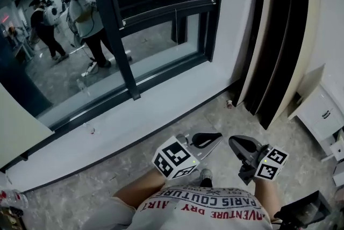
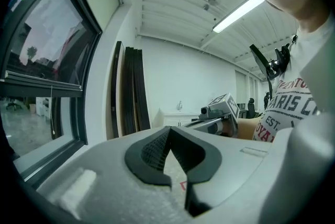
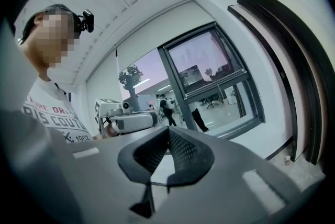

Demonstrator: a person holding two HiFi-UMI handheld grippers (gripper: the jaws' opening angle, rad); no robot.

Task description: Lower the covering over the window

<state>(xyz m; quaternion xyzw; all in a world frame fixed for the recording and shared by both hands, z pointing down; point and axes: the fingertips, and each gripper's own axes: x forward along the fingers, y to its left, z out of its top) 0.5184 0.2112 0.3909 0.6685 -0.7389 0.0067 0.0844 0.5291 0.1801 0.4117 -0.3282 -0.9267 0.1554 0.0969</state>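
Head view: the left gripper (image 1: 207, 140) and right gripper (image 1: 242, 145) sit low by the person's belly, well apart from the window (image 1: 161, 46). Each is pressed together on nothing. The covering hangs nowhere over the glass and is probably rolled up above the frame, out of shot. A thin line (image 1: 174, 27) hangs by the pane; I can't tell if it is the cord. A deep white sill (image 1: 161, 100) runs under the window above a pale marbled floor (image 1: 107, 175). Dark curtains (image 1: 274, 35) are stacked at the right, with a white cabinet (image 1: 320, 110) beyond.

Left gripper view: the jaws meet, empty, with white walls and a ceiling light (image 2: 238, 11) behind.

Right gripper view: the jaws again meet, empty.

Risks: closed tongs would knock a cord aside, a thin cord may slip, and the long reach over the sill could slant the pull and jam the covering
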